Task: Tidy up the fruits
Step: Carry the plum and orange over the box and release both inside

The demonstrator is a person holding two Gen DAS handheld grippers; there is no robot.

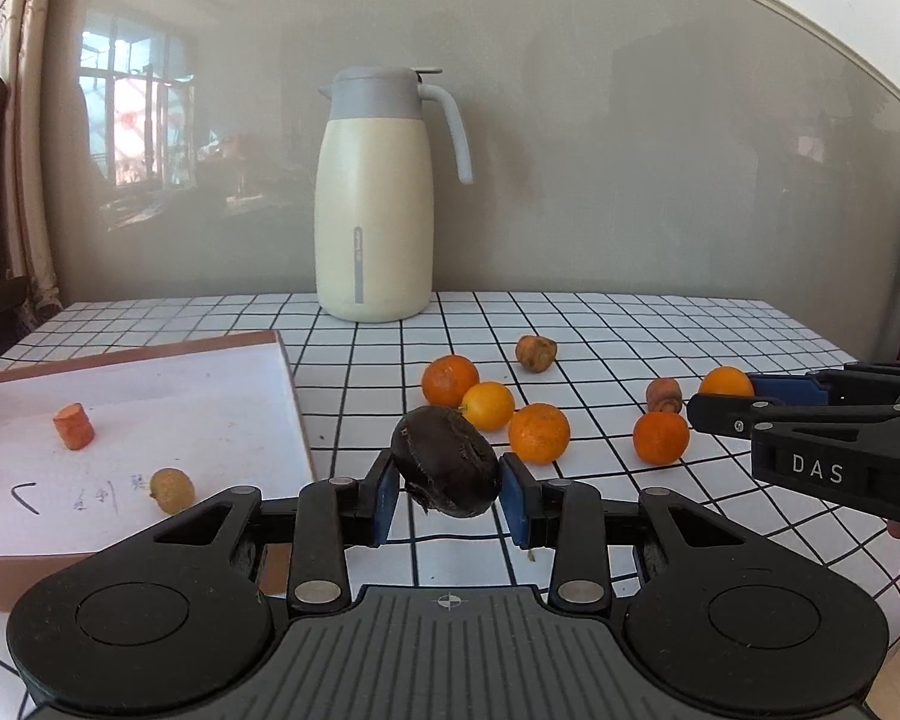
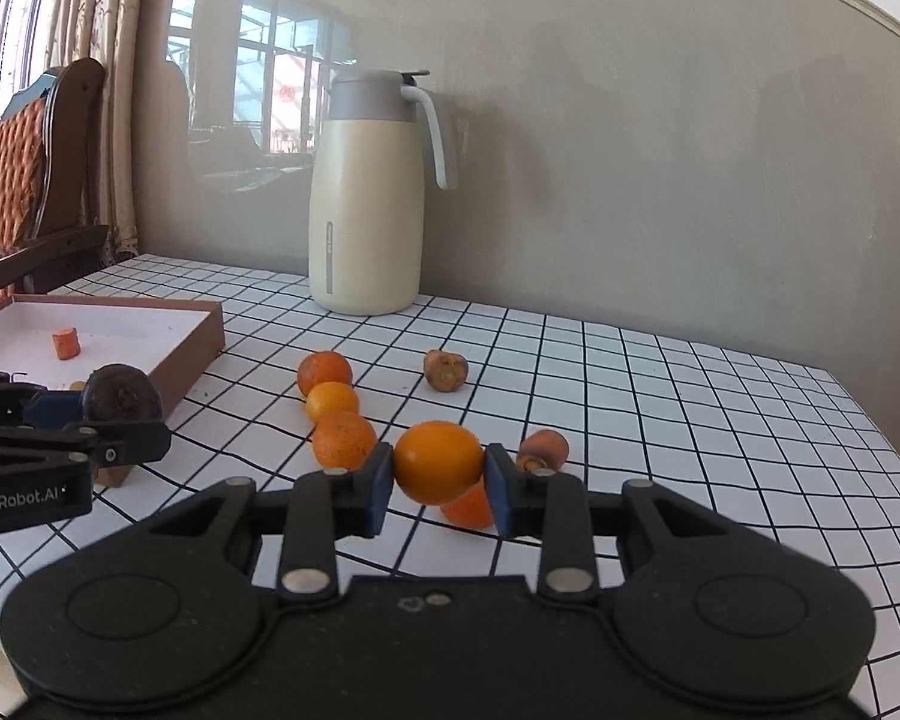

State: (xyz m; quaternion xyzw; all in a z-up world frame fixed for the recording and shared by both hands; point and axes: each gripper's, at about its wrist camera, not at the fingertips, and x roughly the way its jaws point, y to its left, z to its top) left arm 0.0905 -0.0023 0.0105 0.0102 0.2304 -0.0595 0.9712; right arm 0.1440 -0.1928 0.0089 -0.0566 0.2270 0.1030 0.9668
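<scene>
Left gripper (image 1: 450,495) clamped on dark round fruit (image 1: 445,463), lifted clear of checked tablecloth (image 1: 630,324). Right gripper (image 2: 438,489) pinched small orange (image 2: 439,461), also off cloth. Tray (image 1: 285,384) lay at left, holding carrot chunk (image 1: 74,426) and pale longan-like fruit (image 1: 172,489). Three oranges (image 1: 450,380) sat clustered on cloth just beyond dark fruit. Cream thermos jug (image 1: 375,198) stood upright near wall.
</scene>
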